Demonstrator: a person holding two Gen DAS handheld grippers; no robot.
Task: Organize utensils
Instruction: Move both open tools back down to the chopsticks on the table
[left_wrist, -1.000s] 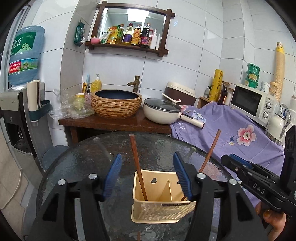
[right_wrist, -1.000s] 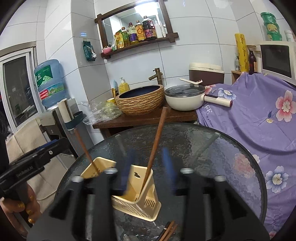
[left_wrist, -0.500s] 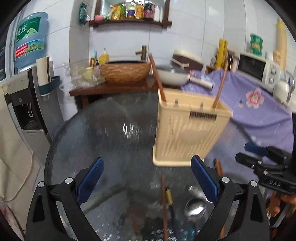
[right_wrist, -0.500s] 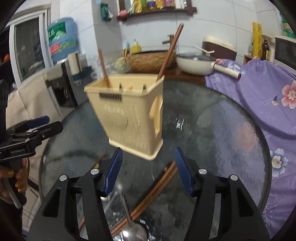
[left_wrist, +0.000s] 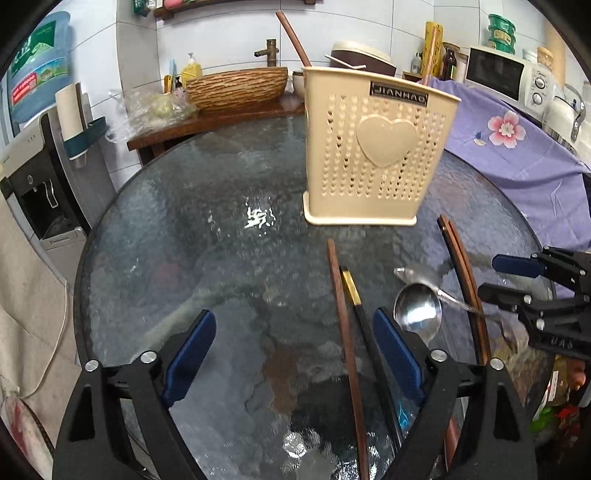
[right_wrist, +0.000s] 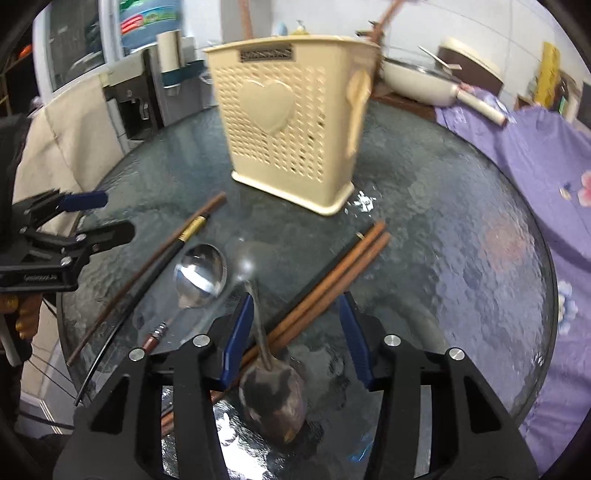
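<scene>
While the cream utensil holder (right_wrist: 295, 122) stood upright farther back on the glass table (right_wrist: 461, 229), the right gripper (right_wrist: 295, 345) hung with its jaws spread, having just been narrowing, over the pair of brown chopsticks (right_wrist: 332, 284) and a dark spoon (right_wrist: 271, 395), pinching neither. The chopsticks' long axis ran diagonally between the pads toward the holder. The left gripper (left_wrist: 291, 356), jaws wide after just closing a little and empty, had a single brown chopstick (left_wrist: 343, 321) by its right pad.

Glossy metal spoon (right_wrist: 201, 275) — matt perforated plastic caddy (left_wrist: 376, 147); textured glass table (left_wrist: 207, 258).
</scene>
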